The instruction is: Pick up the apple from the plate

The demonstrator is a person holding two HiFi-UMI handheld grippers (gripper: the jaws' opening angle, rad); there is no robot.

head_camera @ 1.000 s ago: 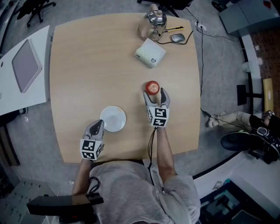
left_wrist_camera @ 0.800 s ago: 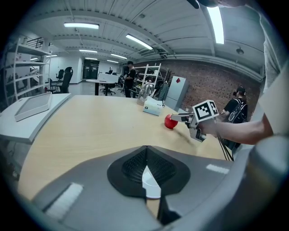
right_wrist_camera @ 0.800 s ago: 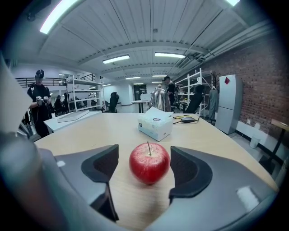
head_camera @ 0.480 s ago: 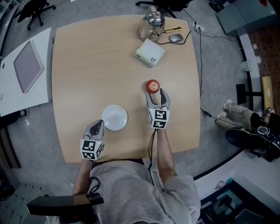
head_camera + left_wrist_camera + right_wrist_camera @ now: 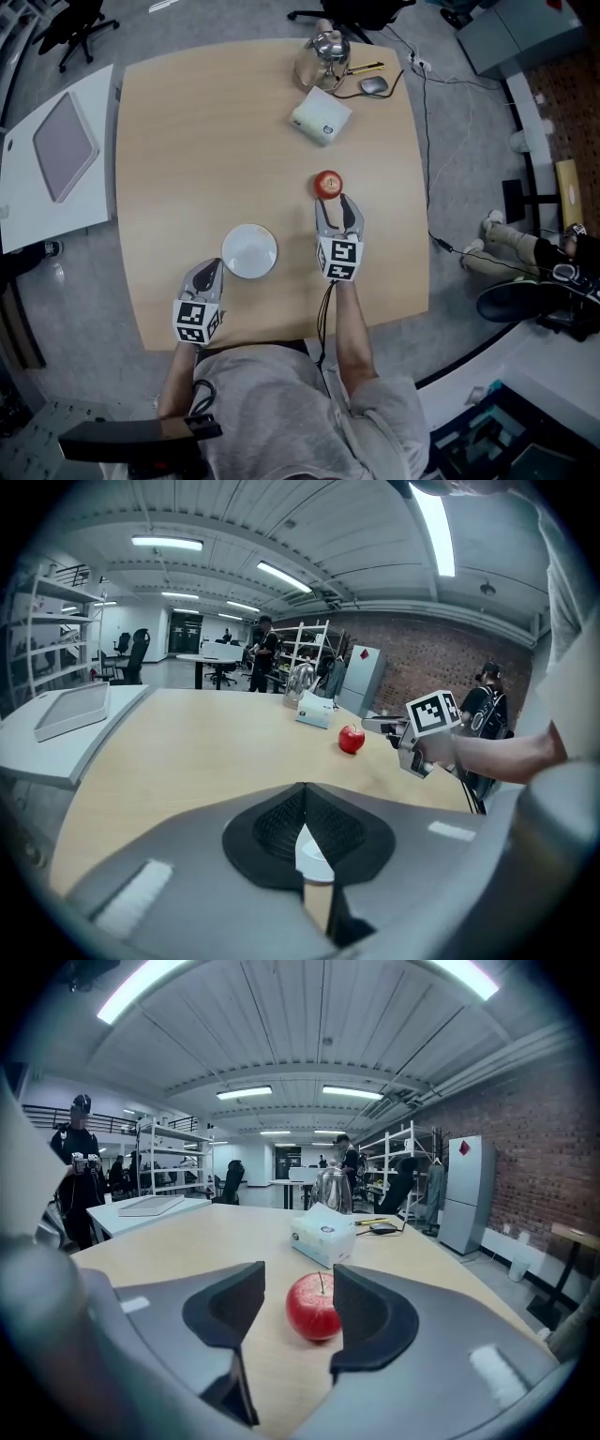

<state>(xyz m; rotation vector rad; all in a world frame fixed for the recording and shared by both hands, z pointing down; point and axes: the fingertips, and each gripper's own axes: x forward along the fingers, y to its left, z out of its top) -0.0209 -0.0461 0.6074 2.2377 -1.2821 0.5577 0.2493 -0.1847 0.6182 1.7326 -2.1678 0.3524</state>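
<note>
1. The apple point(image 5: 326, 184) stands upright on the bare wood of the table point(image 5: 187, 141), right of centre. It is off the plate point(image 5: 249, 251) and well apart from it.
2. The right gripper point(image 5: 338, 208) points at the apple from the person's side, and its jaws have just been closing. They are still partly apart, with the apple just ahead of the tips. The right gripper view shows clear space on the left of the fruit, so nothing is gripped.
3. The left gripper point(image 5: 208, 270) sits near the table's front edge, just beside the empty plate. Its jaws are closed together with nothing in them.
4. Open wood lies all around the apple. A tissue box point(image 5: 322, 115) is well beyond it, and a kettle point(image 5: 320, 49) and a mouse point(image 5: 373, 85) crowd the far edge.
5. The table's right edge is near the apple, with cables on the floor past it.
6. The whole left half of the tabletop is free wood, and a white side table point(image 5: 28, 202) stands past its left edge.
</note>
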